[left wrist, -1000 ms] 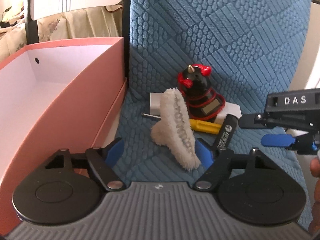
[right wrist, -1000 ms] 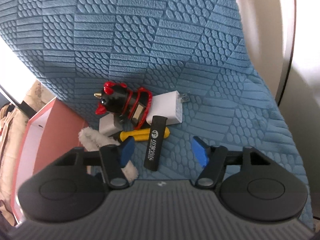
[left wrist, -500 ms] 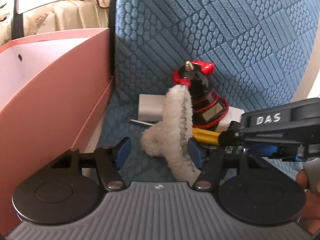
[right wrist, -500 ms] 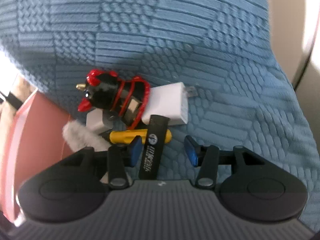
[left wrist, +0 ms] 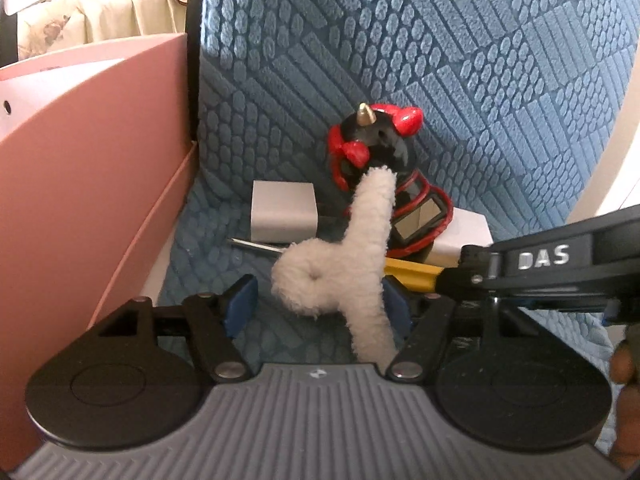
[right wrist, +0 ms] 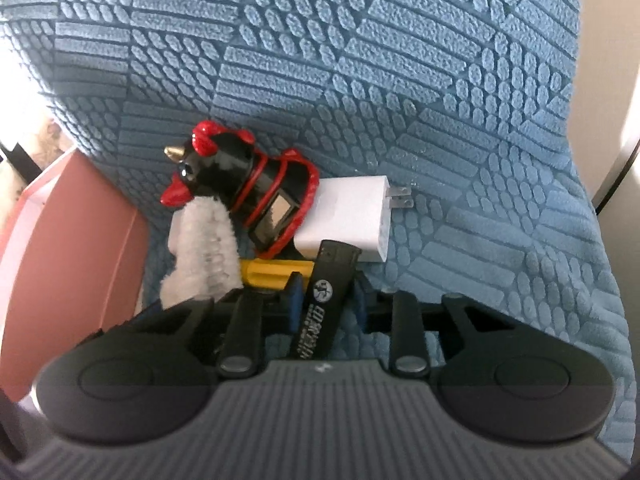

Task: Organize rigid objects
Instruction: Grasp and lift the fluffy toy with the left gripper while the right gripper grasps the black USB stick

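A small pile lies on the blue chair seat: a black-and-red devil figure (left wrist: 376, 148), a white charger (right wrist: 352, 212), a small white block (left wrist: 282, 212), a yellow-handled screwdriver (right wrist: 272, 272), a flat black stick (right wrist: 324, 300) and a white fluffy piece (left wrist: 360, 268). My left gripper (left wrist: 318, 306) is open, its fingers on either side of the fluffy piece, the right pad touching it. My right gripper (right wrist: 326, 300) has closed on the black stick; its body shows at the right of the left wrist view (left wrist: 560, 268).
A pink open box (left wrist: 92, 168) stands against the chair's left side, also seen in the right wrist view (right wrist: 72, 260). The textured blue chair back (right wrist: 360, 60) rises right behind the pile. Pale fabric (left wrist: 108, 16) lies beyond the box.
Both grippers moved forward into the pile. The left one now straddles the fluffy piece. The right one narrowed its jaws from wide open onto the black stick.
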A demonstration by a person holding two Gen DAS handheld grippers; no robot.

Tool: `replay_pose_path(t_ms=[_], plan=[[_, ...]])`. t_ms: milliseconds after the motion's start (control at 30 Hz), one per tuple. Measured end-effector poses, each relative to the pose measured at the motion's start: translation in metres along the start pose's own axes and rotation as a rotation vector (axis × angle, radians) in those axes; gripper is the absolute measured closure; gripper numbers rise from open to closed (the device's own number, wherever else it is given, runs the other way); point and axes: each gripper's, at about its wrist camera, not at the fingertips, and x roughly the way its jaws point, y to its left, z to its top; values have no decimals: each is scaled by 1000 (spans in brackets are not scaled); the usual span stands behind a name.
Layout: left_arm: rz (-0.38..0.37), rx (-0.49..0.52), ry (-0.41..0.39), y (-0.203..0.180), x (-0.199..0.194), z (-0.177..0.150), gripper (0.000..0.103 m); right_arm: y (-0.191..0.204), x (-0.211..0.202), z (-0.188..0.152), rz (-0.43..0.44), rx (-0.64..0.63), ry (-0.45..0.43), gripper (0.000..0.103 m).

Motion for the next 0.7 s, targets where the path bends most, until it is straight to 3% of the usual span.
replay_pose_path(t_ms=[133,200,367,700], plan=[[-13,-15,6,4,1,0,33,-7,-11,2,-5,-6,0,83],[-26,-30,8,5,-1,2,43,-12,-17,2,-8,-14,1,90],[-27,-33,10,6,-13,4,51,-16,-31,1,-13,-31,2,90],[-35,-45,9,13,-59,2,52,-6,-61,-15,-30,-72,-8,90]])
